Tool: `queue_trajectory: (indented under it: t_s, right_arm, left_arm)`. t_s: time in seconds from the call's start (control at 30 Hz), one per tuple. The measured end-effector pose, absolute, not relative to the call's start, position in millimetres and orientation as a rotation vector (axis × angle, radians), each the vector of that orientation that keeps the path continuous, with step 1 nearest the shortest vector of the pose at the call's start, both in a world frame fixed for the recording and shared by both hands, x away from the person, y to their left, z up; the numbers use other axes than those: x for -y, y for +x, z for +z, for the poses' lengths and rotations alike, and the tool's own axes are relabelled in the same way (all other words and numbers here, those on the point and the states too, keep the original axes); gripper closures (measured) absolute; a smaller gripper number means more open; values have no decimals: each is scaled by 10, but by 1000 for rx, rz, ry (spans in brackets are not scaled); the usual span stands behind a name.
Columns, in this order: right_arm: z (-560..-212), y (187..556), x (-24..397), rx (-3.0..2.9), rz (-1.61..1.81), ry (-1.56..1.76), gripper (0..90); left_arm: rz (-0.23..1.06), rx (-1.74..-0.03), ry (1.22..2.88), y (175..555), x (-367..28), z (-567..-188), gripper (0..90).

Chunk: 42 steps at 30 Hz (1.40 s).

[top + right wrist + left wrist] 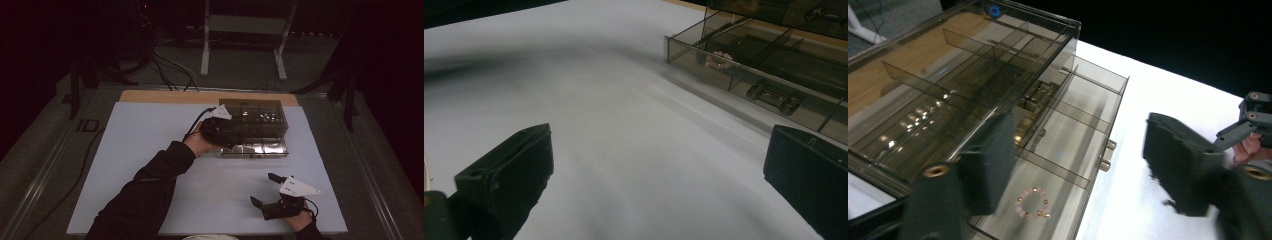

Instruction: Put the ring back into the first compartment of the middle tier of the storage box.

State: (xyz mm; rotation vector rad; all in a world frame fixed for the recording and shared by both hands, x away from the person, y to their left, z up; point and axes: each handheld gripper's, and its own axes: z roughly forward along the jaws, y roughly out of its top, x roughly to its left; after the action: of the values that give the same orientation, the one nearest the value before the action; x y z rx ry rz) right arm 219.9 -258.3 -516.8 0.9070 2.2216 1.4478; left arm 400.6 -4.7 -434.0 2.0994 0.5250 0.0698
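Note:
A smoky clear organiser box (pixel 260 114) stands at the back of the white mat (pixel 150 150), with its bottom drawer (pixel 265 148) pulled out toward me. A pink bead bracelet (pixel 1033 202) lies in the drawer's end compartment, and the bracelet (pixel 719 59) is small and far off in the right gripper view. My left gripper (pixel 1075 150) hovers open above that end of the drawer (pixel 1068 145), its jaws wide apart and holding nothing. My right gripper (pixel 264 189) rests open near the mat's front edge, well apart from the drawer (pixel 744 75).
The drawer's metal handle (pixel 772 97) faces the mat's front. A strip of wooden tabletop (pixel 165 96) shows behind the mat. A metal stand (pixel 245 30) and cables (pixel 170 70) sit on the floor beyond the table.

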Motion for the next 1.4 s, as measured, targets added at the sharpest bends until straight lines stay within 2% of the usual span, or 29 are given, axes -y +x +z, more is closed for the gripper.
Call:
queue_trajectory:
  t_s: [0.43,0.7,0.87,1.4]
  right_arm:
    - [-5171,2200,2582,-2224,1445,909,0]
    - [-5170,2202,2579,-2225,1444,909,0]
    - [-5171,2198,2577,-2226,1443,907,0]
    - [-5171,2195,2571,-2230,1444,907,0]
  left_arm:
    - [36,-502,2123,4003,-46,-4331,24]
    - [11,-476,2120,3995,-79,-4314,11]
    - [79,-448,2117,3966,-115,-4261,11]
    - [75,-448,2102,3993,-360,-4128,11]
